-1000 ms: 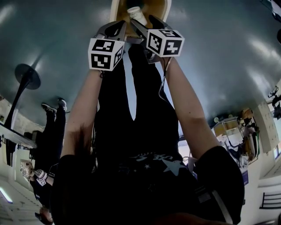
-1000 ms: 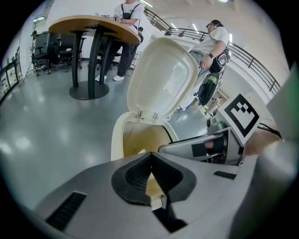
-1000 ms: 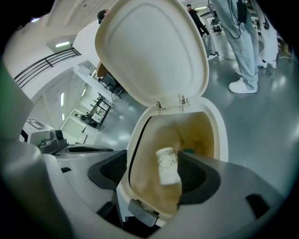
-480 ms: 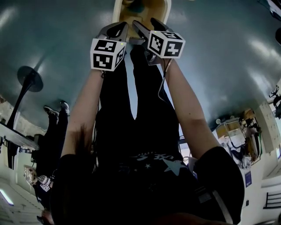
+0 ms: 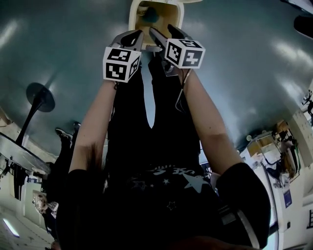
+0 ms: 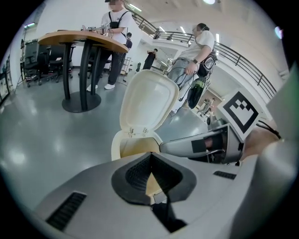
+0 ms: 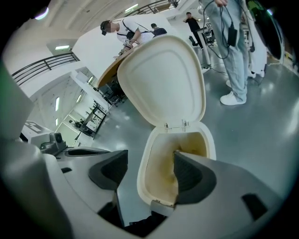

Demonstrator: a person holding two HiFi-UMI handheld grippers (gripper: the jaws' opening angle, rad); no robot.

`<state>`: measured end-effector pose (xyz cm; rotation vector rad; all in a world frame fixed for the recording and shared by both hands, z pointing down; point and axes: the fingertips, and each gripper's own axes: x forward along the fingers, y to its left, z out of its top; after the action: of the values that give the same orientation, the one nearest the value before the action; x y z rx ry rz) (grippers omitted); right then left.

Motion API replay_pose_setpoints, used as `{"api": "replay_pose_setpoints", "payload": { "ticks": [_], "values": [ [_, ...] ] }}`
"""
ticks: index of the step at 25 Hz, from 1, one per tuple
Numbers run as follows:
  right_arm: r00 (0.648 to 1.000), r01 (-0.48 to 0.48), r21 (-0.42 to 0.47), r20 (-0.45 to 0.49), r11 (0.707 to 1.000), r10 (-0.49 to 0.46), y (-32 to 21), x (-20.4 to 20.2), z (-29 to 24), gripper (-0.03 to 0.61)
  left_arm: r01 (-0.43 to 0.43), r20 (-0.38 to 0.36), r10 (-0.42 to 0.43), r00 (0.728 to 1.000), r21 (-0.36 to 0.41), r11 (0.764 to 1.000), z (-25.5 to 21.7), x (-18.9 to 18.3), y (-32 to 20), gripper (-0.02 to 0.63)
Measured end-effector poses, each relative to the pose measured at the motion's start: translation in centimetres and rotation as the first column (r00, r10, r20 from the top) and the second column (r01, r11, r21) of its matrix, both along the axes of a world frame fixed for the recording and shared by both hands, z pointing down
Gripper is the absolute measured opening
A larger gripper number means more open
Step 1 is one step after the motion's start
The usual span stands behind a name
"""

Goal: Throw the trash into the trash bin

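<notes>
While poised right over the open bin [image 7: 141,182], grips nothing: right gripper [image 7: 149,163] fingers spread wide, left gripper [image 6: 150,161] fingers pressed together, both empty. Dark lump, seemingly the trash [image 5: 150,14], already inside the bin. Could clip the raised lid [image 7: 163,79] if pulled back carelessly.

No legible words, numbers or brands anywhere. Left marker cube [image 5: 121,64] and right marker cube [image 5: 185,52], upper centre of head view: black-and-white square patterns only. Shirt print [image 5: 168,172], lower centre: lettering unreadable.
</notes>
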<state>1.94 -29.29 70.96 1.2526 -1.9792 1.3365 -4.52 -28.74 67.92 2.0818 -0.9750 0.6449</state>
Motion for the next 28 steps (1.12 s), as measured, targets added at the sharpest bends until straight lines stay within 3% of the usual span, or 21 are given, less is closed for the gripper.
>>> {"api": "replay_pose_setpoints", "payload": {
  "ticks": [9, 19, 28],
  "values": [
    [1.0, -0.001, 0.082, -0.016, 0.997, 0.002, 1.8, 0.1, -4.7, 0.246, -0.059, -0.017, 0.06, 0.998, 0.054, 0.997, -4.6, 0.6, 1.1, 0.011],
    [0.98, -0.172, 0.215, -0.058, 0.961, 0.188, 1.3, 1.1, -9.7, 0.064, -0.055, -0.073, 0.063, 0.995, 0.104, 0.993, -9.4, -0.9, 1.4, 0.011],
    [0.97, -0.227, 0.275, -0.019, 0.934, 0.242, 2.7, 0.9, -15.6, 0.048, -0.033, -0.151, 0.056, 0.987, 0.151, 0.988, -15.2, -1.2, 1.9, 0.011]
  ]
}}
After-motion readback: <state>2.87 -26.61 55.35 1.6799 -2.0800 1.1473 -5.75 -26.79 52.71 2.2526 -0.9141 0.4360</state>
